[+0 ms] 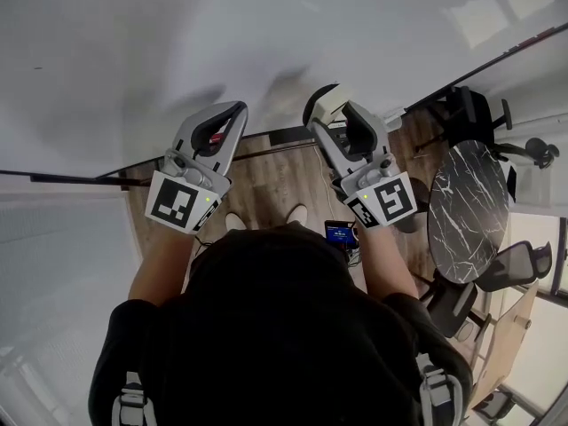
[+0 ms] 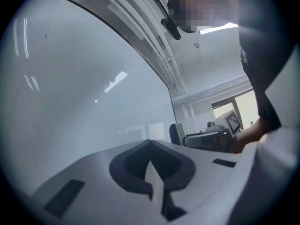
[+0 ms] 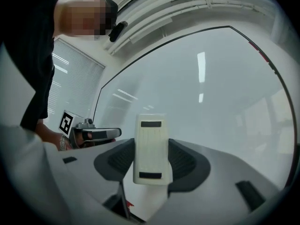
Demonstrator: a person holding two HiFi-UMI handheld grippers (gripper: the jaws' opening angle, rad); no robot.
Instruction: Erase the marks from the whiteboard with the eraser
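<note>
The whiteboard (image 1: pixel 177 51) fills the upper part of the head view and looks clean apart from a tiny dark speck (image 1: pixel 37 67) at far left. A white eraser (image 1: pixel 330 103) is held against the board's lower edge, with my right gripper (image 1: pixel 335 118) shut on it. In the right gripper view the eraser (image 3: pixel 151 149) stands upright between the two jaws of my right gripper (image 3: pixel 151 162), in front of the whiteboard (image 3: pixel 211 93). My left gripper (image 1: pixel 232 114) is shut and empty; its jaws meet in the left gripper view (image 2: pixel 150 146), beside the whiteboard (image 2: pixel 70 88).
A round marble table (image 1: pixel 466 207) and several office chairs (image 1: pixel 524 264) stand at the right on the wooden floor (image 1: pixel 266 180). A small device with a blue screen (image 1: pixel 340 232) hangs at the person's front. The person's shoes (image 1: pixel 235 222) show below the board.
</note>
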